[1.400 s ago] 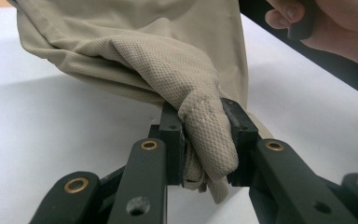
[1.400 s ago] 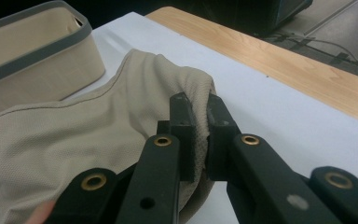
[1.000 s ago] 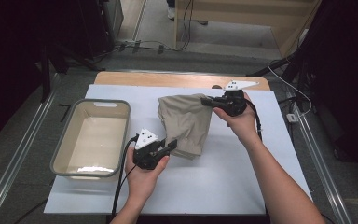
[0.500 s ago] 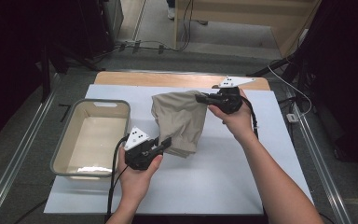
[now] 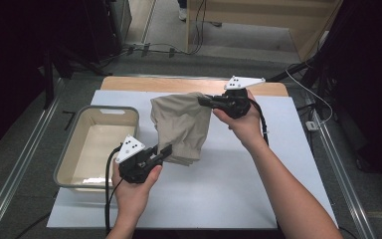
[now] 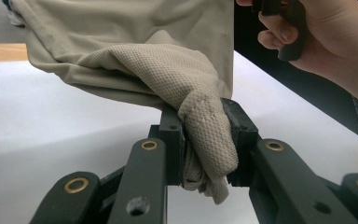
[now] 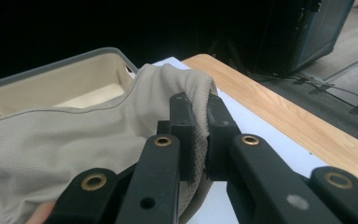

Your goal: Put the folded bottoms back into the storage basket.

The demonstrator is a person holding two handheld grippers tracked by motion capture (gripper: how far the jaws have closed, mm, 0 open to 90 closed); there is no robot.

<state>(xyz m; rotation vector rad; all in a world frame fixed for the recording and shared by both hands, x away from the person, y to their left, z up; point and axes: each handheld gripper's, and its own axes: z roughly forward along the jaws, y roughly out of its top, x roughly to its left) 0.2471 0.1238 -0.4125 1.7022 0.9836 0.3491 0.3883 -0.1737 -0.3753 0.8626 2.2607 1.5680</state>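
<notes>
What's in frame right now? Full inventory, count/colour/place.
cloth: 1, beige, lifted over the middle of the table, pinched at two spots
bin: 1, grey rim with cream inside, on the left of the table, nothing seen in it
white sheet: 1, white, covers most of the table top
table: 1, wood edge showing at the far side
left gripper: 1, black, shut on the cloth's lower edge, beside the bin
right gripper: 1, black, shut on the cloth's upper edge, held higher and farther back
hands: 2, one on each gripper
</notes>
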